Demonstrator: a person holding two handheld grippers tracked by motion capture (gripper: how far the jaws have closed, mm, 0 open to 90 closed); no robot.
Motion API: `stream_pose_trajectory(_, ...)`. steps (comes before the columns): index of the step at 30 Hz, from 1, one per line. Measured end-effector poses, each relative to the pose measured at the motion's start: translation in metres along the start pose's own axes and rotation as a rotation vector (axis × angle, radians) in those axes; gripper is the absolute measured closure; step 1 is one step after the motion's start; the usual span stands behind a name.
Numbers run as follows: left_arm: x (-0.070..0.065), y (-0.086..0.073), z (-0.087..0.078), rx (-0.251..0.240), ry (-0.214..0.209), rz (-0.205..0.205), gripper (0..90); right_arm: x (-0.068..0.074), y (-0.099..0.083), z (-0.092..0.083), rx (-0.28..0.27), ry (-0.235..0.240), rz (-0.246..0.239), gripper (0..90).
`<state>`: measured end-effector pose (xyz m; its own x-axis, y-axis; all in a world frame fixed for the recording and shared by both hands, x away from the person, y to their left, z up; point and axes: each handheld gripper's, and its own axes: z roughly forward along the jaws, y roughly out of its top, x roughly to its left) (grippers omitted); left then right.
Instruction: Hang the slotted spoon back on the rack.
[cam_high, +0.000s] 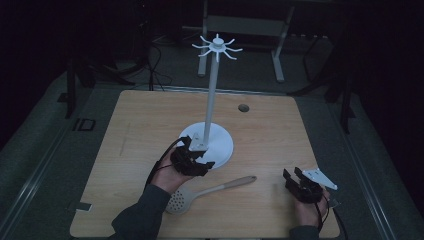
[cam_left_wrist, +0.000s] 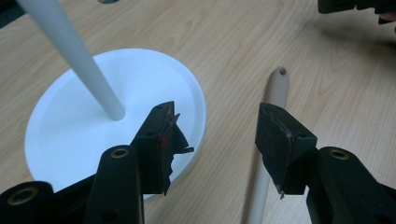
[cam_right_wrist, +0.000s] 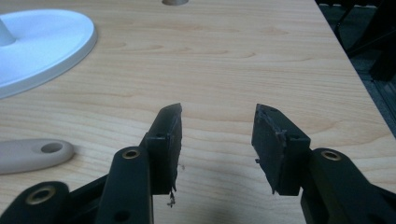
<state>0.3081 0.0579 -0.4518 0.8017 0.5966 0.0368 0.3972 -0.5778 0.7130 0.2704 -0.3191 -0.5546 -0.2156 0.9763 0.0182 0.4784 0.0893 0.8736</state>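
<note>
At the lower middle of the high view, the left gripper (cam_high: 196, 156), released, hangs over the stand (cam_high: 226, 145); the right gripper (cam_high: 295, 176) is released too. Reaching for the spoon (cam_high: 210, 193), it may knock the stand.

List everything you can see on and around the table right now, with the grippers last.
Table: one, light wood, centre of the high view.
Hook stand: one, white, round base and tall pole topped with a ring of hooks, mid-table.
Slotted spoon: one, beige, lying flat near the front edge, perforated head to the left, handle with a hole pointing right.
Table hole: one, dark, round, far side right of the pole.
Metal frame legs: pale grey, on the floor beyond the table.
Left gripper: one, black, jaws open and holding nothing, over the stand's base edge and the spoon handle.
Right gripper: one, black, jaws open over bare wood, front right.
</note>
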Motion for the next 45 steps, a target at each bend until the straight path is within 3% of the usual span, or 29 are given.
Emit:
stream_pose_trajectory(10, -0.007, 0.009, 0.020, 0.061, -0.039, 0.033, 51.6, 0.002, 0.000, 0.000, 0.000, -0.004, -0.014, 52.0)
stream_pose_trajectory(12, -0.008, 0.010, 0.027, 0.093, -0.049, 0.043, 52.2, 0.001, 0.000, -0.001, 0.000, -0.005, -0.014, 51.9)
stream_pose_trajectory(33, -0.020, 0.017, 0.058, 0.217, -0.085, 0.101, 56.5, 0.000, -0.001, -0.002, 0.005, -0.005, -0.010, 51.7)
stream_pose_trajectory(45, -0.024, 0.017, 0.081, 0.336, -0.112, 0.131, 57.7, 0.000, -0.001, -0.002, 0.009, -0.005, -0.013, 51.2)
